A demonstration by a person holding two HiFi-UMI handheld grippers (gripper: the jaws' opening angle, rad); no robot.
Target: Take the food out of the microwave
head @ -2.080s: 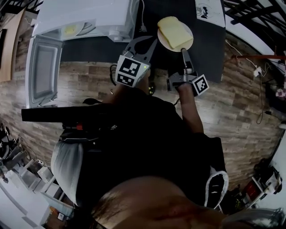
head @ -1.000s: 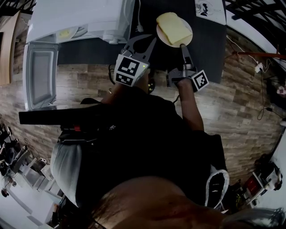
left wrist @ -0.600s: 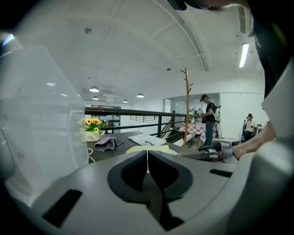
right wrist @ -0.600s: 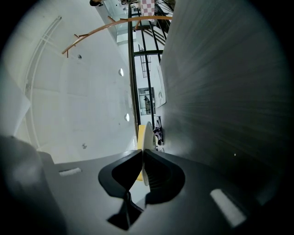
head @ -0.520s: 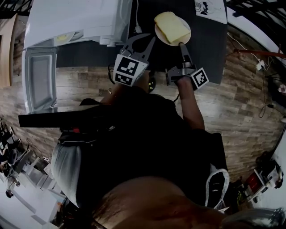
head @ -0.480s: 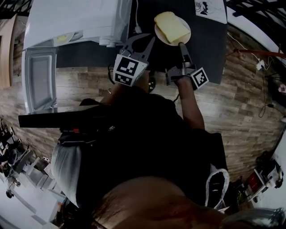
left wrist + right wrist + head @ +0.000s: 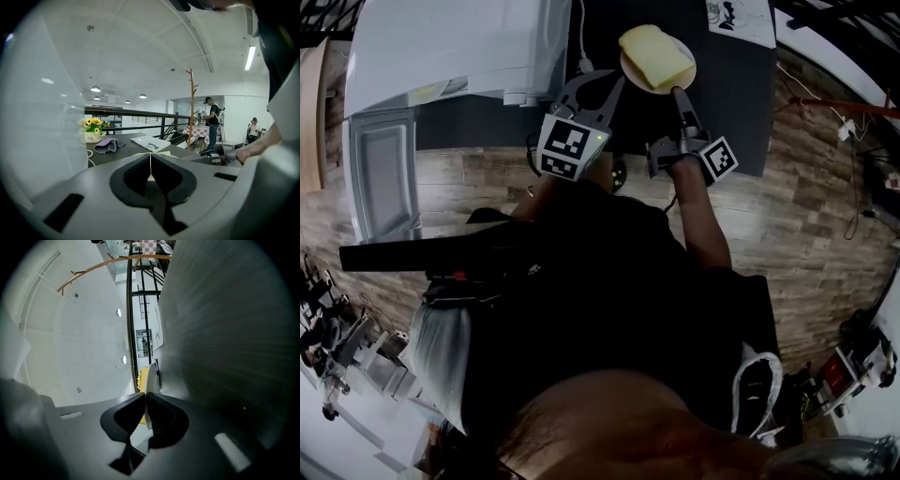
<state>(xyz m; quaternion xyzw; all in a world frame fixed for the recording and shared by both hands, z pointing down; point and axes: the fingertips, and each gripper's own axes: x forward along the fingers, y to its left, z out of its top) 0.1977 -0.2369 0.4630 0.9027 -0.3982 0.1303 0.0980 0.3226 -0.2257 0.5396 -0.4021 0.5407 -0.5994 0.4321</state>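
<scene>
One plate: on the counter, at 3 o'clock of the microwave.
Food: lying on the plate.
Right gripper: clamped on the plate's rim at 5 o'clock.
Left gripper: jaws together, tips near the rim at 8 o'clock.

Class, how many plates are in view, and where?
1: the plate over the dark table right of the microwave, its rim pinched by the right gripper. Another may be hidden inside the open microwave.

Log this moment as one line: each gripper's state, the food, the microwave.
left gripper: shut on plate rim | right gripper: shut on plate rim | bread: on plate, outside microwave | microwave: door open
</scene>
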